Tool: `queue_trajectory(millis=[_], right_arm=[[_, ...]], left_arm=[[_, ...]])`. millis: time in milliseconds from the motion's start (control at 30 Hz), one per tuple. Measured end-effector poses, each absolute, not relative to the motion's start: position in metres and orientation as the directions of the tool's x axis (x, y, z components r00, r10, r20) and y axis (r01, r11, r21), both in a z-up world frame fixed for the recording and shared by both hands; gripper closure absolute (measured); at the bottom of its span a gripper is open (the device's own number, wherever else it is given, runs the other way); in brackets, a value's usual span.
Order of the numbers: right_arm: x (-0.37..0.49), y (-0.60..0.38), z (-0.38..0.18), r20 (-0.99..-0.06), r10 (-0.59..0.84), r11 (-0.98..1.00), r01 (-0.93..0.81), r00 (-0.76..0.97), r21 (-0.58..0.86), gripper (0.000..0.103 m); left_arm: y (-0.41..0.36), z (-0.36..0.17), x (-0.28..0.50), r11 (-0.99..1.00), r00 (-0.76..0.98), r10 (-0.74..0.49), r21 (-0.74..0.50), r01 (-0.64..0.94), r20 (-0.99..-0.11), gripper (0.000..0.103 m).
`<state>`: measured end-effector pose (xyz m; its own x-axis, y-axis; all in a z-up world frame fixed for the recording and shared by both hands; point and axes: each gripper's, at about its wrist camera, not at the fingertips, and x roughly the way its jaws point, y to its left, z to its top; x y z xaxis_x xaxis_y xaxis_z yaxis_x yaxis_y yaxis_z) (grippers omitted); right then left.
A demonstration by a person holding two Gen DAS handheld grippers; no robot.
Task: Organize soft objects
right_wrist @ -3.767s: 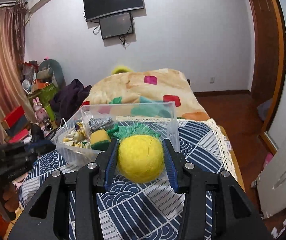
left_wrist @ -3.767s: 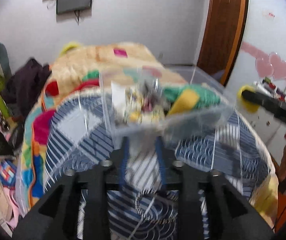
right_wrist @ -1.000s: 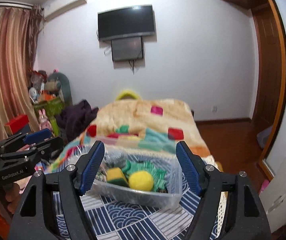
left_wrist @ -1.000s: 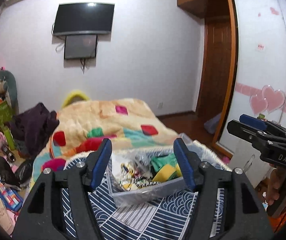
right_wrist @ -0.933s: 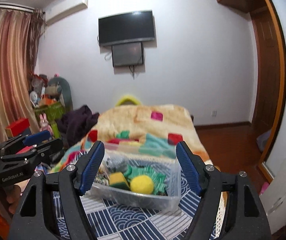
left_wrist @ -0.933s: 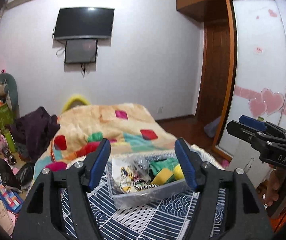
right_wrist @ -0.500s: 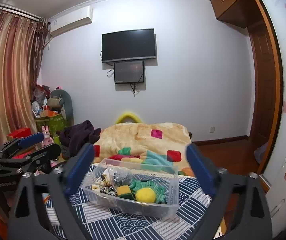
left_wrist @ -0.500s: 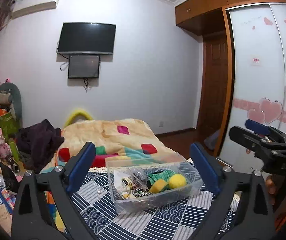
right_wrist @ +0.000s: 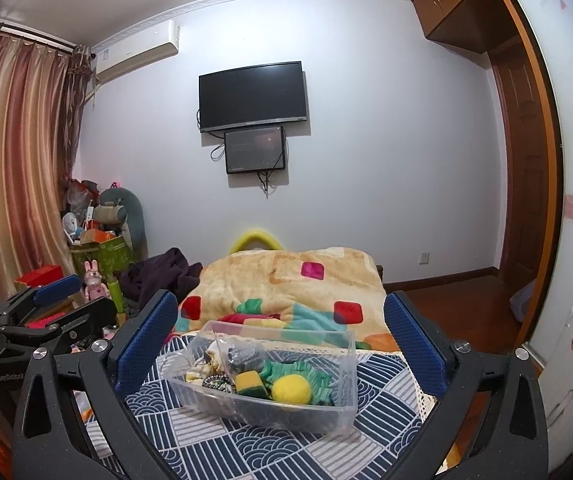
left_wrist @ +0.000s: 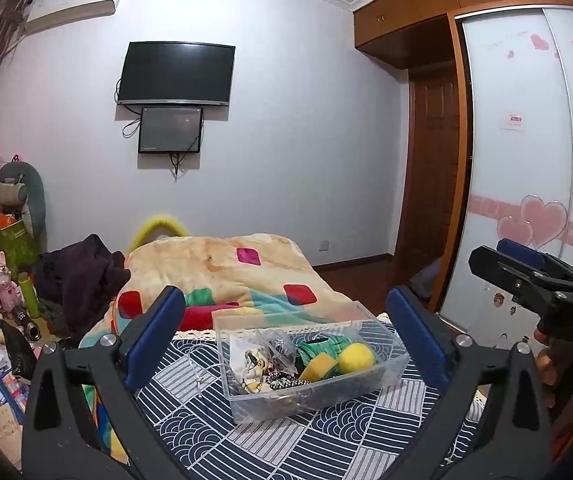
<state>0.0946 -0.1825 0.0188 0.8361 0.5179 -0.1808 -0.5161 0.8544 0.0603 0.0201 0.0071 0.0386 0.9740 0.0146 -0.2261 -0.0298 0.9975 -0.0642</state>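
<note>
A clear plastic bin (left_wrist: 386, 372) (right_wrist: 342, 412) stands on a blue patterned cloth (left_wrist: 246, 436) (right_wrist: 366, 448). In it lie a yellow ball (left_wrist: 356, 355) (right_wrist: 291, 389), a yellow-green sponge (left_wrist: 317, 367) (right_wrist: 249, 383), a green knit piece (left_wrist: 318, 346) (right_wrist: 310, 374) and small trinkets. My left gripper (left_wrist: 286, 340) is wide open and empty, held back above the cloth. My right gripper (right_wrist: 280, 344) is wide open and empty, also held back. Each gripper shows at the edge of the other's view.
A bed with a beige patchwork blanket (left_wrist: 222, 264) (right_wrist: 306, 276) lies behind the bin. Toys and boxes (left_wrist: 2, 264) are piled at the left. A wardrobe (left_wrist: 526, 160) and door (left_wrist: 434, 184) stand at the right. A white suitcase (right_wrist: 570, 360) stands at the far right.
The yellow ball went from my right gripper into the bin. Both grippers opened wide and pulled back and up from the bin.
</note>
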Motion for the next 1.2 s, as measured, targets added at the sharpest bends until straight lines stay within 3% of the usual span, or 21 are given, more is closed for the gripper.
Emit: queue_trajectory(millis=[1200], right_arm=[[0.0891, -0.1862, 0.0219, -0.175, 0.524, 0.851, -0.521, 0.833, 0.067, 0.000]], left_arm=[[0.0028, 0.0453, 0.0153, 0.998, 0.978, 0.010, -0.056, -0.022, -0.210, 0.001]])
